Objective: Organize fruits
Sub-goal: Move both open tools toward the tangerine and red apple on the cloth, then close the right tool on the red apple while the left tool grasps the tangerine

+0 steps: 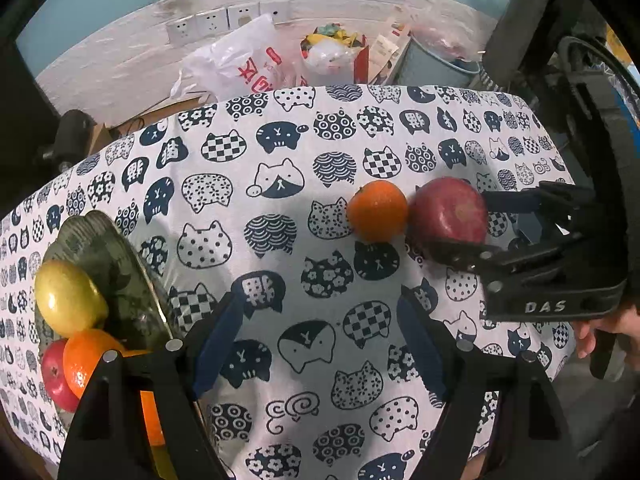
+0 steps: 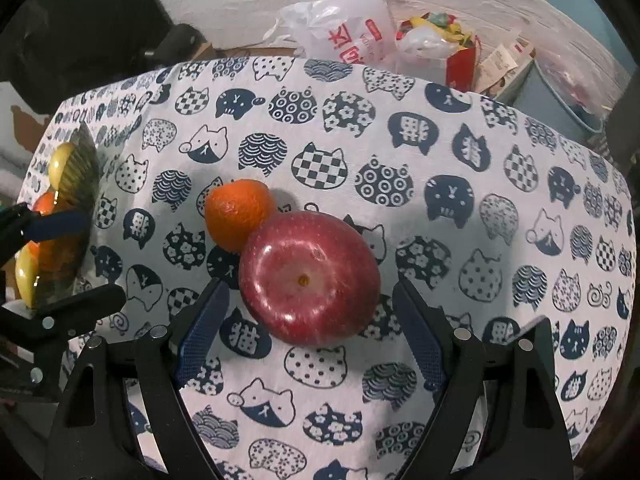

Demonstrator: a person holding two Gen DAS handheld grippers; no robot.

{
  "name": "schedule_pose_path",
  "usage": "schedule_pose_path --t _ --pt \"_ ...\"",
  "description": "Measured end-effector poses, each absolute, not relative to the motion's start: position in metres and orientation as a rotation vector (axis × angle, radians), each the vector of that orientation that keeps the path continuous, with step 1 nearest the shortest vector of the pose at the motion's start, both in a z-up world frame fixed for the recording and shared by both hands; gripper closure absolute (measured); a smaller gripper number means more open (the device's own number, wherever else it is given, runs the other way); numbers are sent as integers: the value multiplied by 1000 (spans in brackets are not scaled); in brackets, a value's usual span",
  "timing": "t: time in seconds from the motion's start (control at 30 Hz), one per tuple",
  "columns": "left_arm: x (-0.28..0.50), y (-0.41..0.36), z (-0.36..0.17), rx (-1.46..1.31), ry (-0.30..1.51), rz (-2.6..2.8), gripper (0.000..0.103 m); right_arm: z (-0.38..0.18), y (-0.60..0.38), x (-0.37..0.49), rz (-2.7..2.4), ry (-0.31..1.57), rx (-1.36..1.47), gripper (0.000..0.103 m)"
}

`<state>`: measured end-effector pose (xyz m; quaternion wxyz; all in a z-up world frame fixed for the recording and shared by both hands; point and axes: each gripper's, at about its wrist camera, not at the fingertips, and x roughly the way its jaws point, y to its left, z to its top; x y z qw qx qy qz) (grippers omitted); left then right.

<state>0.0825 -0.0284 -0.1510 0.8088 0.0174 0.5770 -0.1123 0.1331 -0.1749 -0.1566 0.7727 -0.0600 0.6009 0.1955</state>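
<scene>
A red apple [image 2: 310,280] lies on the cat-print tablecloth [image 2: 460,240], touching an orange [image 2: 238,212] just behind it. My right gripper [image 2: 310,286] points down with its jaws either side of the apple; a gap shows at each blue pad, so it is open. The left wrist view shows the same apple [image 1: 448,214] and orange [image 1: 376,210] with the right gripper [image 1: 460,224] straddling the apple. My left gripper [image 1: 320,320] is open over bare cloth, right beside a glass bowl [image 1: 132,256]. That bowl holds a yellow-green apple [image 1: 68,296], an orange [image 1: 90,360] and a small red apple [image 1: 56,376].
Beyond the table's far edge stand a white plastic bag [image 2: 348,28], a red paper bag with colourful items [image 2: 440,40] and a grey bin [image 2: 560,100], below a row of wall sockets [image 1: 224,20]. A hand [image 1: 608,332] holds the right gripper.
</scene>
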Motion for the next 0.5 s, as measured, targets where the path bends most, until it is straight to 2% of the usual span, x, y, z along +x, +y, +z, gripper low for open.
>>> schedule_pose_path --t 0.3,0.37,0.5 --pt "89 -32 -157 22 1247 -250 22 -175 -168 141 426 1306 -180 19" --pt "91 -32 -158 19 1249 -252 22 -176 -167 141 446 1302 -176 26" --pt "95 -33 -160 15 1251 -250 22 -175 -168 140 451 1287 -170 27"
